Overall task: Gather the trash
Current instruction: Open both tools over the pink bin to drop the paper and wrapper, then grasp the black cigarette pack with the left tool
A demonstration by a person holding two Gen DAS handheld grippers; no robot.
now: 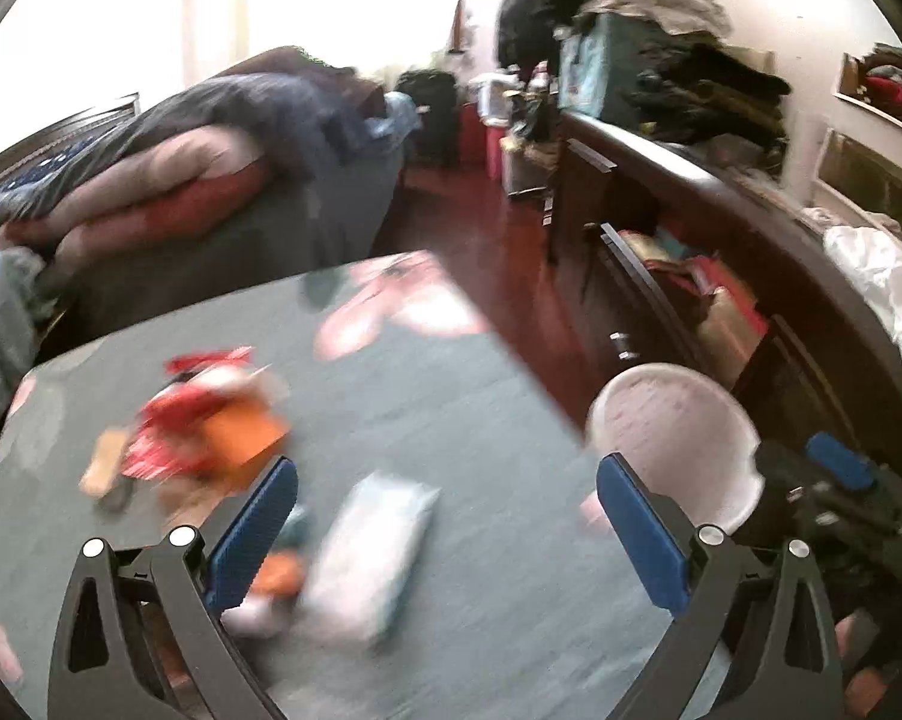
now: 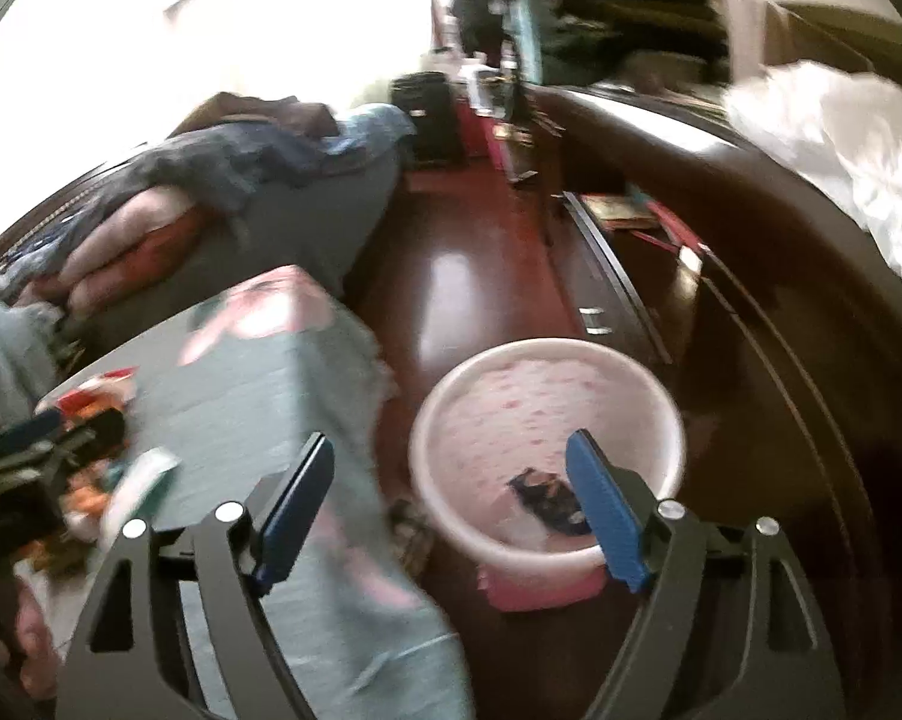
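With both the left gripper [image 1: 447,534] and right gripper [image 2: 451,510] released and empty, the pale wrapper [image 1: 369,552] at 6 o'clock on the desk [image 1: 451,396] could slide off the slick cloth before reaching the bucket [image 2: 547,450] at 3 o'clock.

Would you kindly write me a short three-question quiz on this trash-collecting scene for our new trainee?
1. True or false: the pink bucket stands on the table.
2. What lies in the bottom of the bucket?
A. a dark wrapper
B. a red wrapper
C. nothing
3. Is either the left gripper or the right gripper holding anything?

Key
1. False: it stands on the wooden floor, beside the table.
2. A: one dark wrapper lies there.
3. No: both stand open with nothing between their jaws. The red and orange wrappers and a pale packet lie on the table.
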